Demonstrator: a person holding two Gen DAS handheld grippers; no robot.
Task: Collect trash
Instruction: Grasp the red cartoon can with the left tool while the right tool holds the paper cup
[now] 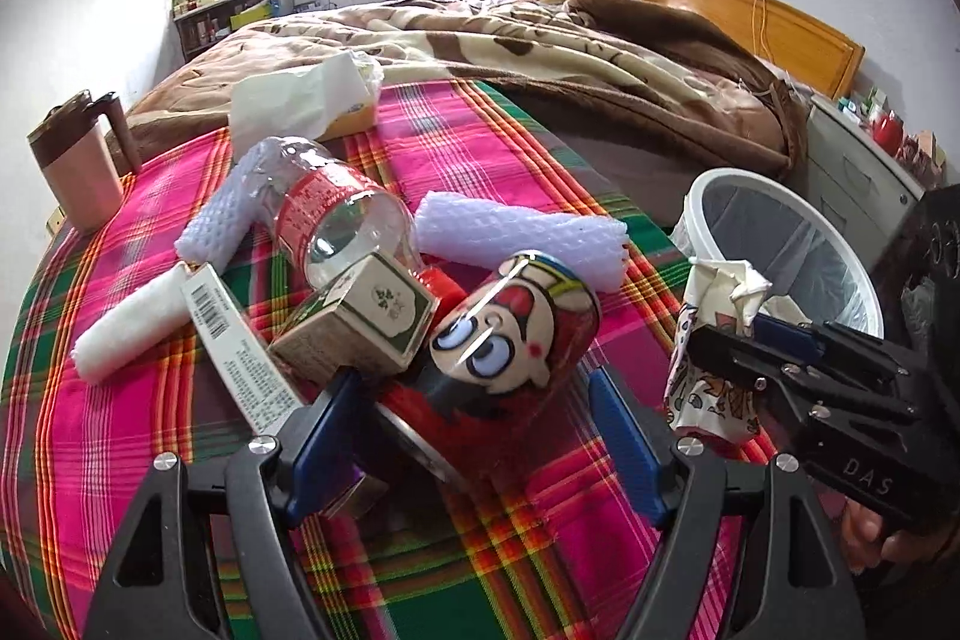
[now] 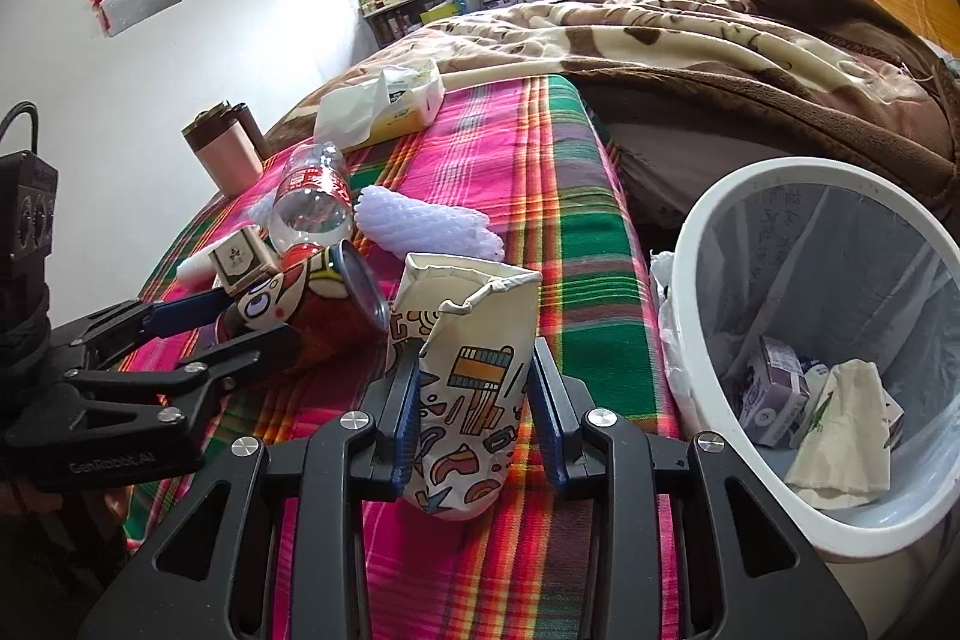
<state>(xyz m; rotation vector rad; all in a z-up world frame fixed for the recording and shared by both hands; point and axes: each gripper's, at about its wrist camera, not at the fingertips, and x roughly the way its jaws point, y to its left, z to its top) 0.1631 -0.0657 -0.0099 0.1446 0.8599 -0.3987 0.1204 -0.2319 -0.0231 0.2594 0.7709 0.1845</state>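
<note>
- Waste bin [image 2: 684, 280]: round white plastic, lined with a translucent bag, standing just beside the surface edge; inside lie a purple carton [image 2: 774, 391] and a crumpled pale wrapper [image 2: 840, 436].
- Right tool [image 2: 474, 388]: blue pads clenched on a crushed paper cup [image 2: 474, 340] printed with coloured doodles, rim folded; the cup is held above the surface [image 2: 510, 148], near the bin.
- Left tool [image 1: 474, 430]: jaws spread wide, released, flanking a red cartoon-faced can [image 1: 516, 334] lying on its side.
- Surface: covered in pink, green and orange plaid cloth.
- Remaining litter: clear plastic bottle [image 1: 336, 214] with red label, white foam netting [image 1: 516, 232], small green-and-white box [image 1: 360, 322].
- Pink lidded mug [image 1: 78, 166]: upright at the far-left edge.
</note>
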